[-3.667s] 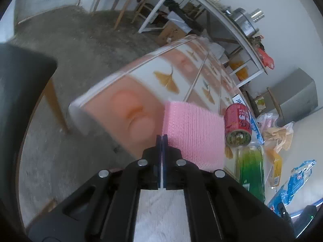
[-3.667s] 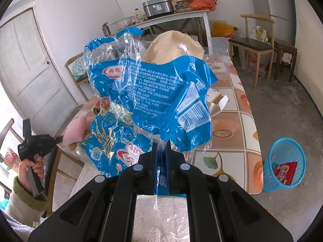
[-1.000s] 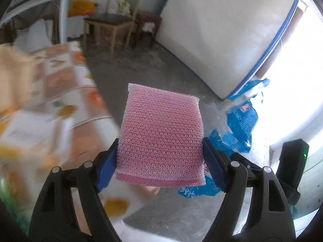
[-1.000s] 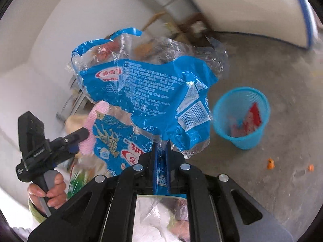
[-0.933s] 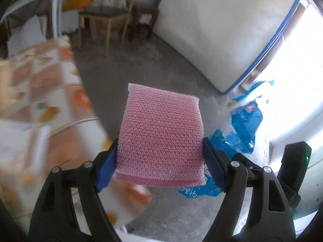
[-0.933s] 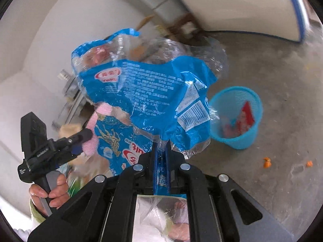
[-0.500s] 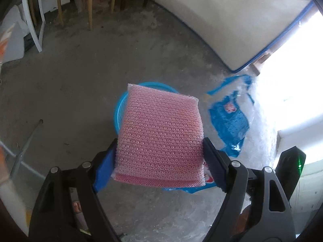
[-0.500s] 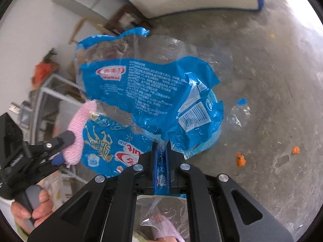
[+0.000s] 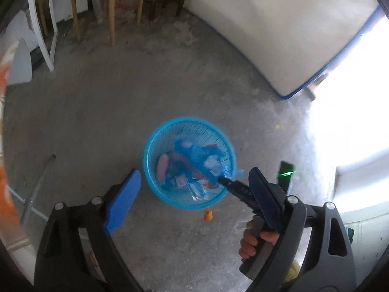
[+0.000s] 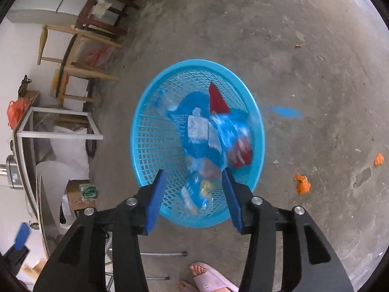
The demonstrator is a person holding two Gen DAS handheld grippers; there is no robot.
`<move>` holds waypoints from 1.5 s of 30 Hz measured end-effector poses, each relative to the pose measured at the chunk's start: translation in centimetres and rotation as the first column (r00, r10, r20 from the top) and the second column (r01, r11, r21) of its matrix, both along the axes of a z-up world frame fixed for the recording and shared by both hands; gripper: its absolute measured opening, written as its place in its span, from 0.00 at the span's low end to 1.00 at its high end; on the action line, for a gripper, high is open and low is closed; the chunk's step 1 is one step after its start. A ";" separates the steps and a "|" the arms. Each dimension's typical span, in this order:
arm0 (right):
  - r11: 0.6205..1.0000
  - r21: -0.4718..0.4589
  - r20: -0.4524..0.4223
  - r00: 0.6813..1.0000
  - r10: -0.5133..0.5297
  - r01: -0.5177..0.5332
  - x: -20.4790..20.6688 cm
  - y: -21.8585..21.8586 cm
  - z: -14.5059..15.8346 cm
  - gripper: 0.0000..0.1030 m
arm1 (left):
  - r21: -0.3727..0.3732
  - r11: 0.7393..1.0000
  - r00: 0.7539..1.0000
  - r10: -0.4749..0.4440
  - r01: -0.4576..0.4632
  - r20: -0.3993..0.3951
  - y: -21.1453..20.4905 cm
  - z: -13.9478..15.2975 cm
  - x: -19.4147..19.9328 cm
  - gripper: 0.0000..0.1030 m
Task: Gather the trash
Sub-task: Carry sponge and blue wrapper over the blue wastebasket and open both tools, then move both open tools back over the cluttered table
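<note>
Both grippers hung over a blue basket [image 9: 150,146] that stood on the grey floor [image 9: 109,102].

The left gripper [image 9: 194,194] had just been opening more. Its jaws stood wide apart, and nothing was between them. The pink sponge [image 9: 162,167] lay down inside the basket, on the left side in the left wrist view. It looked like a small pink lump there, and the view was too blurry to be sure how it lay.

The right gripper [image 10: 194,194] had just been opening too. Its blue pads [image 10: 155,198] stood apart with a gap between them. The blue plastic bags [image 10: 194,131] were in the basket, all crumpled, and looked smeared in the picture. I could not tell if they had come to rest. A red wrapper [image 10: 217,98] leaned against the basket's far wall, beside the bags. In the left wrist view the right gripper [image 9: 222,181] reached over the basket's rim, and a hand [image 9: 255,241] held its handle.

A bit of orange peel [image 10: 301,185] lay on the floor near the basket. Another bit [image 10: 379,158] lay farther off. A foot in a pink slipper [image 10: 211,279] showed at the bottom of the right wrist view. Wooden chairs [image 9: 107,7] stood by the wall, well apart from the basket.
</note>
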State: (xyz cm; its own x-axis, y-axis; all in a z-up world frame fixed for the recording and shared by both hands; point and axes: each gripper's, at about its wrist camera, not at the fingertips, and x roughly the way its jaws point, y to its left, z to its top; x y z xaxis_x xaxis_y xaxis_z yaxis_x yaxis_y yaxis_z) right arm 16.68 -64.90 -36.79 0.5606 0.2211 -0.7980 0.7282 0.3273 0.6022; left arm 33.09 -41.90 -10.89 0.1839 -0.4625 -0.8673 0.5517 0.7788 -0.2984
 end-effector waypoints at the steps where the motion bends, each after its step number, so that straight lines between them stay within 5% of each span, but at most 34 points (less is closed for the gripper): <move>1: 1.000 -0.001 0.010 1.000 -0.005 0.005 -0.4 0.0 0.4 0.46 | -0.012 1.000 1.000 -0.003 0.004 0.015 0.4 0.9 -0.4 0.83; 10: 0.997 -0.075 0.122 0.992 0.028 -0.019 -8.0 2.4 7.1 0.48 | -0.082 0.993 0.986 -0.076 0.089 0.149 8.4 8.6 -6.9 0.83; 17: 0.973 -0.211 0.228 0.963 0.142 -0.093 -13.3 7.9 14.0 0.74 | -0.065 0.996 0.972 -0.041 0.058 0.232 17.6 10.2 -13.1 0.83; 21: 0.923 -0.318 0.213 0.932 0.293 -0.217 -13.3 12.5 17.1 0.77 | -0.095 0.995 0.976 -0.004 0.025 0.216 22.6 10.2 -16.1 0.83; 29: 0.790 -0.458 0.248 0.794 0.555 -0.408 -8.6 21.1 25.1 0.77 | -0.168 0.979 0.937 0.162 -0.114 0.309 34.3 10.1 -21.8 0.83; 35: 0.673 -0.550 0.289 0.644 0.709 -0.494 -6.4 28.7 30.5 0.77 | -0.215 0.944 0.883 0.314 -0.250 0.348 41.7 10.4 -24.5 0.84; 38: 0.590 -0.616 0.266 0.567 0.779 -0.522 -5.7 32.7 32.6 0.81 | -0.251 0.910 0.852 0.402 -0.330 0.336 45.3 10.2 -25.0 0.84; 45: 0.373 -0.748 0.149 0.409 0.900 -0.548 -3.2 39.6 36.3 0.84 | -0.325 0.849 0.821 0.504 -0.416 0.267 50.1 9.0 -24.2 0.85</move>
